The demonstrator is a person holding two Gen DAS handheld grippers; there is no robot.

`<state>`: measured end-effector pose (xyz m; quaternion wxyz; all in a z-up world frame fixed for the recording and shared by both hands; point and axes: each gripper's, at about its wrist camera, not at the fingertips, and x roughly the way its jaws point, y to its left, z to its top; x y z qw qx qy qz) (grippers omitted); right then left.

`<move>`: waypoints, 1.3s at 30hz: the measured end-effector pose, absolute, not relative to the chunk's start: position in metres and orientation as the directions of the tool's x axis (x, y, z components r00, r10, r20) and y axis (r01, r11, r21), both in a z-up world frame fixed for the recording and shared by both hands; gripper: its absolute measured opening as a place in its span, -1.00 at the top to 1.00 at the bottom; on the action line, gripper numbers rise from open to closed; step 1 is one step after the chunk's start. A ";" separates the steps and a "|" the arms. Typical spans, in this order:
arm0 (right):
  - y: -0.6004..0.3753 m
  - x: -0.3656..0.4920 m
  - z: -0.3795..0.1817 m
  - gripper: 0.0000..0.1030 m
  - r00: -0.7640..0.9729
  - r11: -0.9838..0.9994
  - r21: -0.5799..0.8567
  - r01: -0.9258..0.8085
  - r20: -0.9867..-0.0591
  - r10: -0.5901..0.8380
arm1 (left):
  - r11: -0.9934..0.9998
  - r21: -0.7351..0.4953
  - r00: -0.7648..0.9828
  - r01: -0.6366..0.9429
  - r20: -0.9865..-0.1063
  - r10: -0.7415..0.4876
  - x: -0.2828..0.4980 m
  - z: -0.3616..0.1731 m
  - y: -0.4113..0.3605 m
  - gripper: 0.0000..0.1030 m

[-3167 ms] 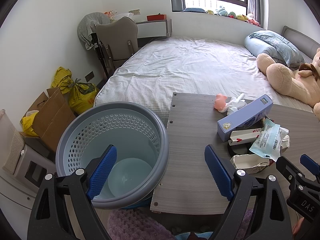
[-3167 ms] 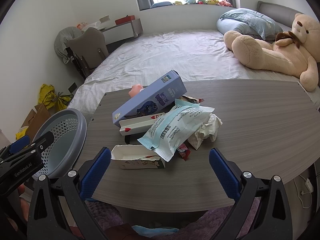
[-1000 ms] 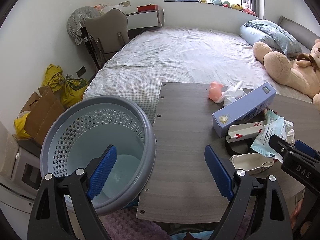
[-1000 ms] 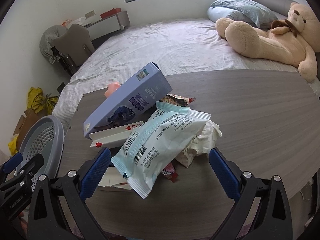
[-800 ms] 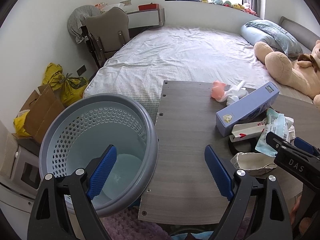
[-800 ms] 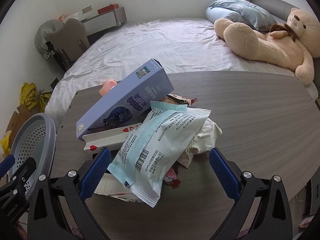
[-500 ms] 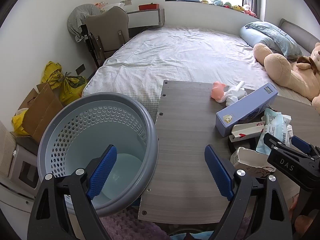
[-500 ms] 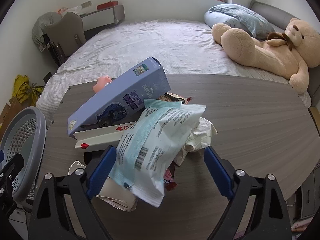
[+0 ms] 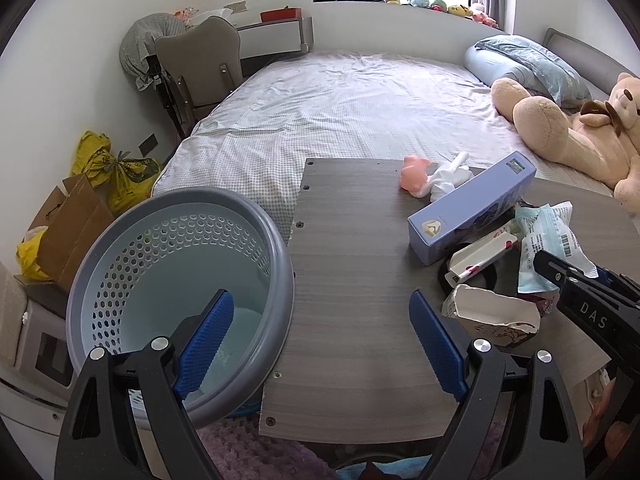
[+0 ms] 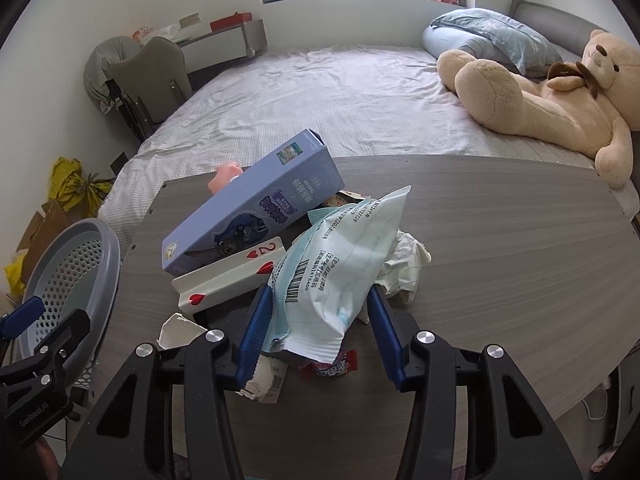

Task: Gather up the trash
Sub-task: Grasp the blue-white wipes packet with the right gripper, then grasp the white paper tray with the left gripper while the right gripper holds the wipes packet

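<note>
A pile of trash lies on the wooden table: a pale blue plastic wrapper, a purple carton, a white playing-card box, crumpled paper and a torn white box. My right gripper has its blue pads on both sides of the wrapper's near end, closed in on it. My left gripper is open and empty, over the gap between the grey-blue laundry basket and the table. The wrapper also shows in the left wrist view.
A bed with a large teddy bear lies beyond the table. A pink toy sits at the table's far edge. A chair, yellow bags and a cardboard box stand at left.
My right gripper has moved forward onto the pile and its jaws have closed from wide open onto the blue wrapper. My left gripper has stayed open beside the basket.
</note>
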<state>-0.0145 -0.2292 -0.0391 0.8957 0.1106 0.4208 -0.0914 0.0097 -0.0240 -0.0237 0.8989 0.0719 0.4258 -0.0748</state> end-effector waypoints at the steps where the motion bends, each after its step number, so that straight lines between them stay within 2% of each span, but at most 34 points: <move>1: -0.231 -0.016 -0.037 0.07 0.634 0.958 0.128 0.258 -0.770 -0.068 | 0.977 0.059 0.622 0.203 -0.778 -0.082 0.009 -0.025 -0.025 -0.66; 9: -0.246 -0.038 -0.015 0.08 0.690 0.956 0.176 0.236 -0.723 -0.038 | 0.965 0.016 0.597 0.261 -0.789 -0.148 0.004 -0.028 -0.042 -0.66; 26: -0.288 -0.078 -0.014 0.09 0.729 0.925 0.242 0.292 -0.682 -0.051 | 0.894 -0.041 0.488 0.446 -0.826 -0.282 -0.022 -0.044 -0.099 -0.66; 39: -0.312 -0.098 -0.015 0.08 0.760 0.898 0.301 0.320 -0.648 -0.054 | 0.859 -0.056 0.415 0.509 -0.859 -0.301 -0.011 -0.070 -0.128 -0.66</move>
